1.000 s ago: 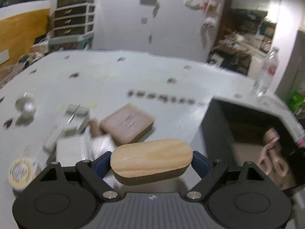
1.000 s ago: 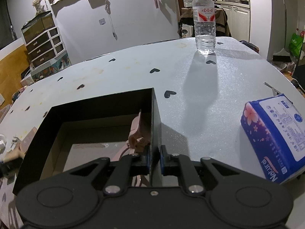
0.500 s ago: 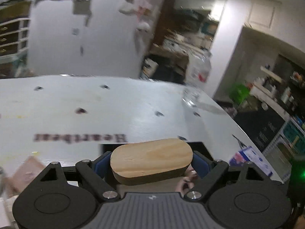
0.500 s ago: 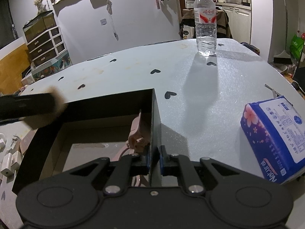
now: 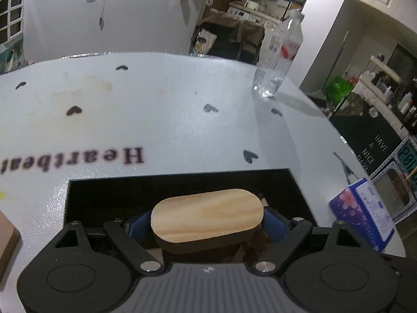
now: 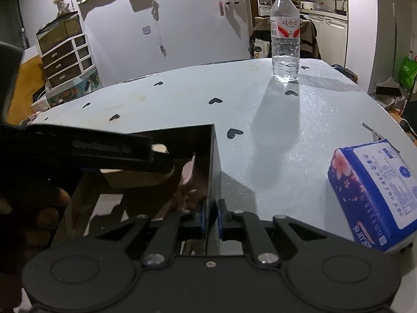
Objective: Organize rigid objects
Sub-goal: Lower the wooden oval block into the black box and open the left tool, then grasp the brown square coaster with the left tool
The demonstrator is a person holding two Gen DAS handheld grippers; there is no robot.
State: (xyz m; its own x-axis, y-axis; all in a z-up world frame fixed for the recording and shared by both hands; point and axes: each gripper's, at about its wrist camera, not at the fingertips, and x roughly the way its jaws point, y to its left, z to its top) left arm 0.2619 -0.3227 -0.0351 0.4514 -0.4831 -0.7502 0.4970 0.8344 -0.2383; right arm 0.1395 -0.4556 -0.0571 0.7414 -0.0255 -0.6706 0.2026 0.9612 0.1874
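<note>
Left wrist view | left gripper (image 5: 207, 223) jaws wide, clamping wooden block (image 5: 206, 217) crosswise, above box (image 5: 179, 182) | right gripper (image 6: 210, 217) jaws pinch box wall

"Heartbeat" printed on table (image 5: 182, 120); "Natural" on blue pack (image 6: 375, 193).

The block (image 5: 207, 217) in my left tool (image 5: 208, 224) is pale, smooth wood with visible grain and a dark matt side. My counter (image 6: 299, 135) looks like white plastic sheet with a fine sparkly texture. The box (image 6: 215, 156) has matt black card walls and a brown cardboard floor. The bottle (image 6: 285, 39) is clear glossy plastic; the tissue pack (image 6: 378, 193) is shiny film.
</note>
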